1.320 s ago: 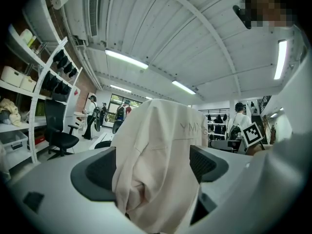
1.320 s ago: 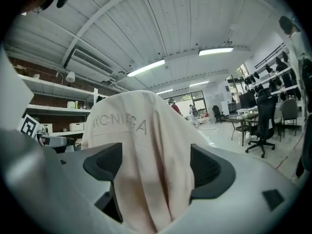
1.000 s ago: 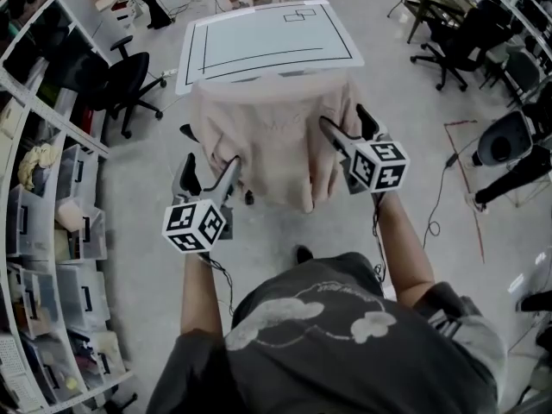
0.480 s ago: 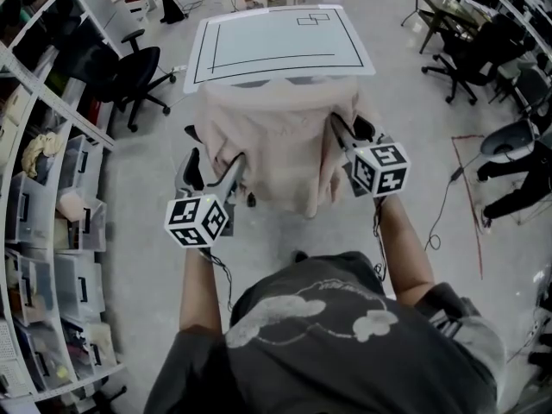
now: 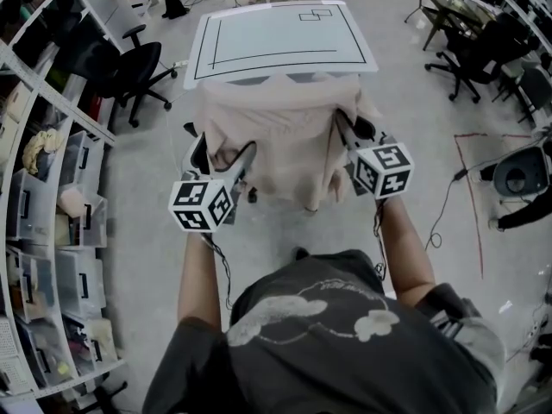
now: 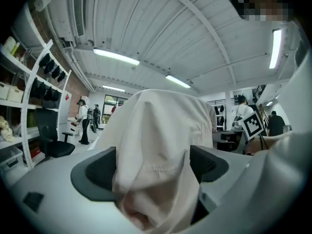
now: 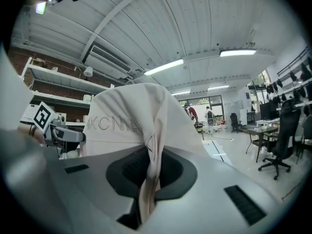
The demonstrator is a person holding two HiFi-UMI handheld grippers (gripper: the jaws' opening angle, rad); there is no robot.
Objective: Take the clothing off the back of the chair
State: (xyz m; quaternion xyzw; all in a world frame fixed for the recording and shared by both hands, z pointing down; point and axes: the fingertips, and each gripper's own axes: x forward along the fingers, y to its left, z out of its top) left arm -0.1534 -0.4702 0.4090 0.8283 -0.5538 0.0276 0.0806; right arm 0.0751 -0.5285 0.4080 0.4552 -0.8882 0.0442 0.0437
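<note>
A pale pink garment [image 5: 276, 145] hangs over a chair back, and the chair is hidden beneath it. My right gripper [image 5: 349, 128] is at the garment's right edge. In the right gripper view the garment [image 7: 122, 126] has a thin fold pinched between the jaws, so my right gripper [image 7: 150, 172] is shut on it. My left gripper [image 5: 224, 151] is at the left edge. In the left gripper view a thick bunch of the garment [image 6: 156, 126] fills the gap, but the jaws of my left gripper [image 6: 153, 167] stand wide apart.
A white table [image 5: 276, 41] stands just beyond the chair. A black office chair [image 5: 129, 76] is at the left, with shelves of bins [image 5: 52, 197] behind it. More chairs and desks [image 5: 483, 41] are at the right. Cables [image 5: 448, 197] trail on the floor.
My right gripper's jaws closed onto the garment's right edge. My left gripper moved forward, so the garment's left edge now lies between its jaws.
</note>
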